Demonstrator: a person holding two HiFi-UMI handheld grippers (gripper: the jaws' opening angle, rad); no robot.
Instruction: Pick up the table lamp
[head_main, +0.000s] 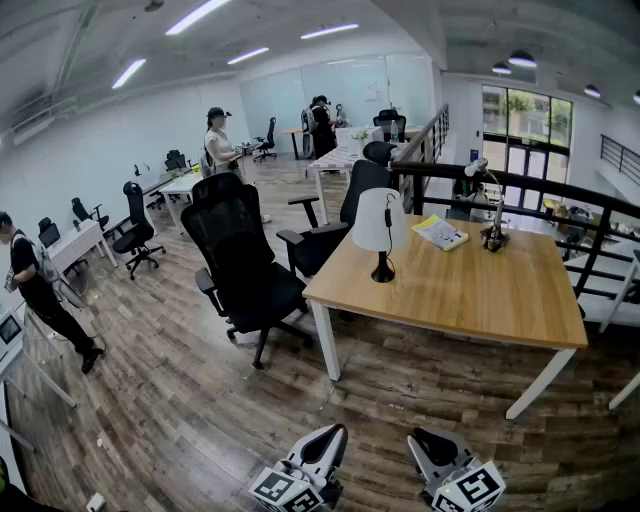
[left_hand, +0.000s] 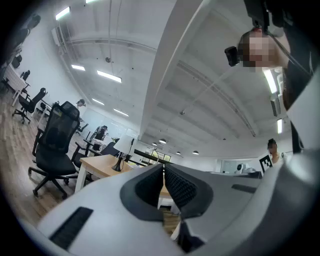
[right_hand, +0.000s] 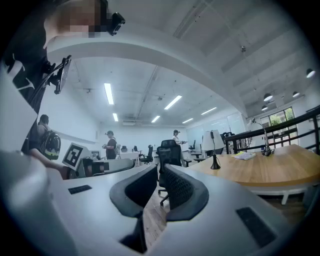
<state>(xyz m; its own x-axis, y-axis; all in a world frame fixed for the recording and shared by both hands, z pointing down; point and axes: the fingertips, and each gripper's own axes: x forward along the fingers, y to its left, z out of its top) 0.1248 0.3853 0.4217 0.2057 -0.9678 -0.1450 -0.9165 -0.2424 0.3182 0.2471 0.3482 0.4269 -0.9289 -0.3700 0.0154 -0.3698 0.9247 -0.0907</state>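
I have both claws low at the near edge of the head view, over the wooden floor (head_main: 180, 400) and well short of the bench (head_main: 480, 295). The left claw (left_hand: 163, 172) is clenched: in its own view the two ribbed pads meet along a thin line with nothing between them. The right claw (right_hand: 158, 172) is clenched too, its pads closed together at the tips and empty.

The table lamp (head_main: 380, 228) stands upright on the bench, near the bench's left edge and towards its far side. It has a white shade on a thin black stem with a round black base. Neither claw is touching it; both are well apart from the bench.

Further along the bench's far side, to the right of the lamp, lies a yellowish booklet (head_main: 440, 233). Beyond that, near the bench's far right part, stands a small jointed desk light (head_main: 492, 215). A black railing (head_main: 520, 185) runs behind the bench.

Just off the bench's left edge stands a black office chair (head_main: 245, 265), with a second black chair (head_main: 345, 215) near the bench's far left corner.

From the left gripper view I see the lamp on the bench to the left of the closed pads; from the right gripper view it shows to their right.
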